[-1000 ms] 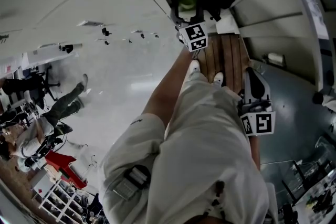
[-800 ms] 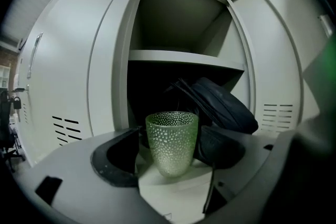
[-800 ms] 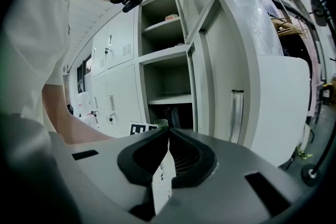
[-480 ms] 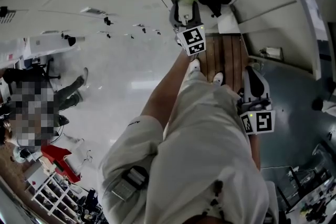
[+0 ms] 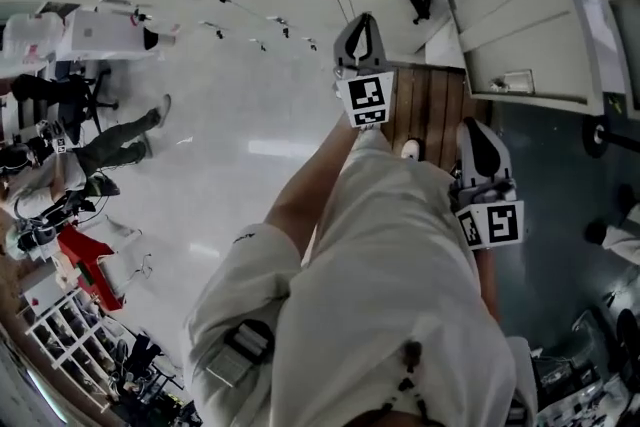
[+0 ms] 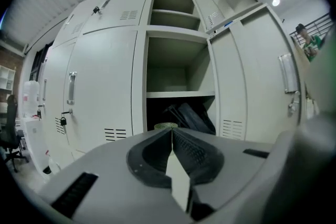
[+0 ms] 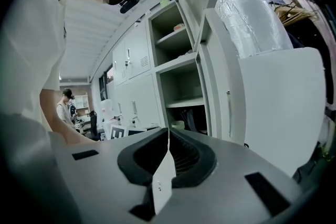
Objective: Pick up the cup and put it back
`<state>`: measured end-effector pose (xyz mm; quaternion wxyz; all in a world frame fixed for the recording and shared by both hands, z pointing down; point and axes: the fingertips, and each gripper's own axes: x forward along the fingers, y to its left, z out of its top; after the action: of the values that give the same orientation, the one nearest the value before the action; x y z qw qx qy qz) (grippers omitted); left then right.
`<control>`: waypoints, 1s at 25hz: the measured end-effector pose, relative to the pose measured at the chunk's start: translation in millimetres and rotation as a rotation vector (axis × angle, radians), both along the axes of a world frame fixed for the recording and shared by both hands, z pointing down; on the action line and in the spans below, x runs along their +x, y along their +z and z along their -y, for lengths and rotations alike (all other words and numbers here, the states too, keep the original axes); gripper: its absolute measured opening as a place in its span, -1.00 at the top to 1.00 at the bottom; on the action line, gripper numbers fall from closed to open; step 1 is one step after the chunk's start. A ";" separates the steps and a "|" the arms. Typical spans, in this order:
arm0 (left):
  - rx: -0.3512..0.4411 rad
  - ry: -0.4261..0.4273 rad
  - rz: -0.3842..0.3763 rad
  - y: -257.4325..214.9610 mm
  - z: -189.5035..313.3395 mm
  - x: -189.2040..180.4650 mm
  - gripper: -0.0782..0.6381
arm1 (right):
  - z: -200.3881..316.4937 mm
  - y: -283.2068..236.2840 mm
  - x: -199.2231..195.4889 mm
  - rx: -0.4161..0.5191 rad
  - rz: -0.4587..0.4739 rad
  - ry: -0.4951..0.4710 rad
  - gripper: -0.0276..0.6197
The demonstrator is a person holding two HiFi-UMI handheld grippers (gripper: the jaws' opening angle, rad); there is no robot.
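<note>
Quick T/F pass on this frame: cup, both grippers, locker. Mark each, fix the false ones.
1. The left gripper holds the cup. False: its jaws have just closed with nothing between them; the cup stands inside the locker, beyond the jaw tips.
2. The cup shares its compartment with a black bag. True.
3. The right gripper has its jaws wide apart. False: they are together and empty.
4. The locker's door stands open. True.
</note>
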<state>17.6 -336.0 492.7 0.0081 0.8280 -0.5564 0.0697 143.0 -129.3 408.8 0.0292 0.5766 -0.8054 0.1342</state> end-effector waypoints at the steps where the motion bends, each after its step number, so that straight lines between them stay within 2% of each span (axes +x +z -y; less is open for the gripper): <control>1: -0.001 0.006 -0.001 -2.8 -11.8 -0.2 0.75 | -5.0 -0.9 0.3 0.006 0.002 -0.018 0.83; 8: -0.030 0.012 -0.056 -27.8 -106.0 -6.7 0.76 | -48.3 -8.0 14.4 0.034 0.020 -0.115 0.83; 16: 0.055 0.004 -0.091 -77.5 -215.6 -1.7 0.76 | -90.9 2.5 34.5 0.043 0.089 -0.203 0.83; 22: 0.052 -0.058 -0.118 -100.3 -277.0 -16.4 0.76 | -108.5 9.3 18.0 0.037 0.141 -0.305 0.83; 25: 0.055 -0.053 -0.115 -110.3 -301.7 -24.4 0.76 | -110.9 3.1 6.2 0.066 0.140 -0.343 0.83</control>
<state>-6.8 -34.3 382.4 0.0189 0.8155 -0.5784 0.0066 149.2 -18.4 412.0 -0.0233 0.4207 -0.8959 0.1404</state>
